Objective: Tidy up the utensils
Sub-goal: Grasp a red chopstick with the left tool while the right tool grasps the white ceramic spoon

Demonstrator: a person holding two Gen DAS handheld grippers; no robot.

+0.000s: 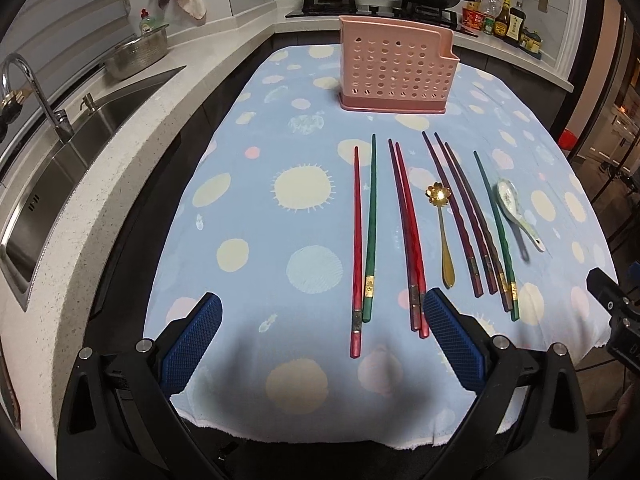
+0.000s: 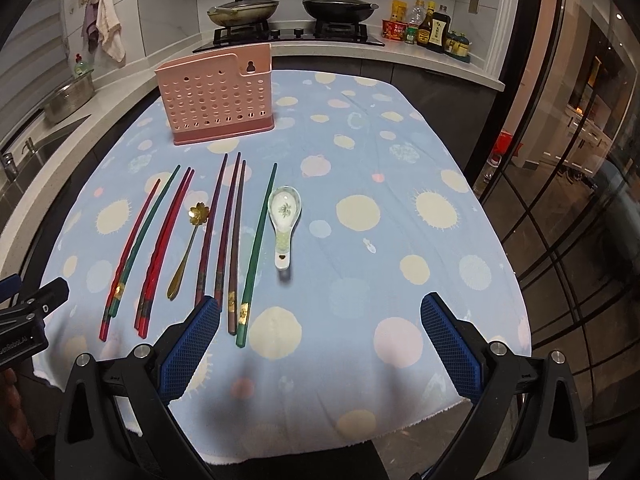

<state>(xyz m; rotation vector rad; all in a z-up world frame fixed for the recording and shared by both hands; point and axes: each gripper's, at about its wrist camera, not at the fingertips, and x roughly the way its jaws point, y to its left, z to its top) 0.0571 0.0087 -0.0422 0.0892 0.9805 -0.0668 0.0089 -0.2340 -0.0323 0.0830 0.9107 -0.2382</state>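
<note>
A pink perforated utensil holder (image 1: 394, 70) (image 2: 216, 98) stands upright at the far end of the table. Several red, green and purple chopsticks (image 1: 404, 232) (image 2: 160, 240) lie side by side in front of it. Among them lies a gold flower-bowl spoon (image 1: 442, 232) (image 2: 188, 252). A white ceramic spoon (image 1: 516, 208) (image 2: 283, 224) lies to their right. My left gripper (image 1: 322, 312) is open and empty, hovering over the near ends of the left chopsticks. My right gripper (image 2: 320, 316) is open and empty, near the front edge, just right of the chopsticks.
The table has a blue dotted cloth (image 1: 248, 184) (image 2: 400, 208). A counter with a sink (image 1: 60, 152) runs along the left. A stove with two pans (image 2: 288, 12) and sauce bottles (image 2: 432, 26) stand behind. A glass door (image 2: 580, 160) is on the right.
</note>
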